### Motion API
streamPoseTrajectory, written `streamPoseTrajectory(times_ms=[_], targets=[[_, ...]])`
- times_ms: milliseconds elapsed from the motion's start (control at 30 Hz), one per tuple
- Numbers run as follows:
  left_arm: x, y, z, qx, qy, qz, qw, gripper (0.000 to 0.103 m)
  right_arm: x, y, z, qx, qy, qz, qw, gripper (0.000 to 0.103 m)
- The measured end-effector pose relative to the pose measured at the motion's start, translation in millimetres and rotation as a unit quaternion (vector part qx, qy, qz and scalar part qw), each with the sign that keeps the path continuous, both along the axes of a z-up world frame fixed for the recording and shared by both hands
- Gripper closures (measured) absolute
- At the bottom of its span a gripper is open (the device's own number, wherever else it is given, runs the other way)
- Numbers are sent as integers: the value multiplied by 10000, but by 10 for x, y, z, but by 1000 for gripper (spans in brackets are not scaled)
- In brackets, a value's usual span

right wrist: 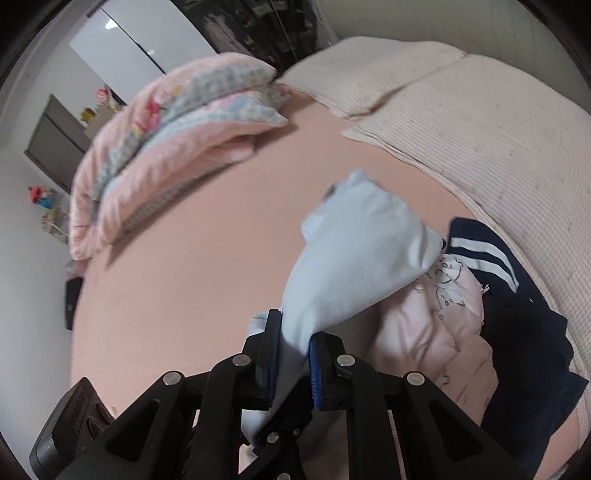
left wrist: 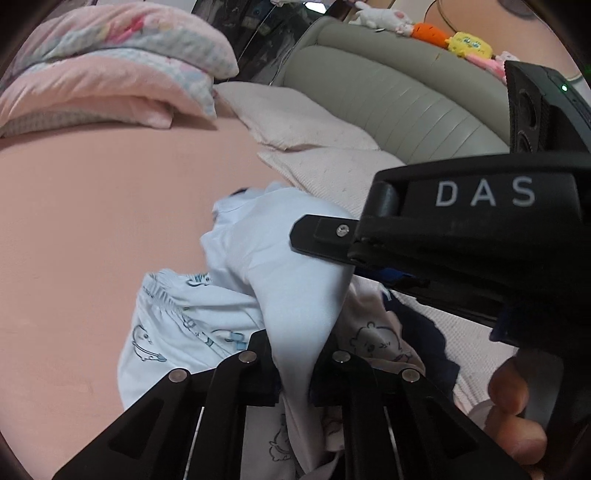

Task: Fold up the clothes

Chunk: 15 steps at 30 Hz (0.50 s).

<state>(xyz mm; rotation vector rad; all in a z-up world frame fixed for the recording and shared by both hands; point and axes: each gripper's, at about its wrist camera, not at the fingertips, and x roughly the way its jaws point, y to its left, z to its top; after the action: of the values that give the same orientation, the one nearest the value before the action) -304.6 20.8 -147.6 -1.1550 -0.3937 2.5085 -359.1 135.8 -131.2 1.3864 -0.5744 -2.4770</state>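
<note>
A pale blue garment (left wrist: 280, 266) hangs stretched above the pink bed, held at two places. My left gripper (left wrist: 293, 369) is shut on one bunched part of it at the bottom of the left wrist view. My right gripper (right wrist: 291, 354) is shut on another part of the same pale blue garment (right wrist: 354, 251). In the left wrist view the right gripper's black body, marked DAS, crosses the right side, with its fingers (left wrist: 321, 236) over the cloth. Under the lifted garment lie light blue printed shorts (left wrist: 173, 325), a pink bear-print piece (right wrist: 436, 314) and a navy garment with white stripes (right wrist: 491, 266).
A folded pink and checked quilt (right wrist: 166, 147) sits at the far left of the bed sheet (right wrist: 184, 273). Cream pillows (right wrist: 480, 122) line the far right side. A grey padded headboard (left wrist: 388, 99) carries plush toys (left wrist: 443, 35). A hand (left wrist: 513, 413) grips the right gripper's handle.
</note>
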Motion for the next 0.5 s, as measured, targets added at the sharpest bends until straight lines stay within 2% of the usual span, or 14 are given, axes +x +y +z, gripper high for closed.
streamPoseTrajectory(times_ms=[133, 500], targets=[[54, -56, 210, -89, 159, -50, 9998, 95, 71, -43, 183, -198, 136, 92, 9997, 91], [185, -325, 617, -97, 387, 104, 9991, 95, 208, -399, 661, -171, 311, 354, 9987, 91]])
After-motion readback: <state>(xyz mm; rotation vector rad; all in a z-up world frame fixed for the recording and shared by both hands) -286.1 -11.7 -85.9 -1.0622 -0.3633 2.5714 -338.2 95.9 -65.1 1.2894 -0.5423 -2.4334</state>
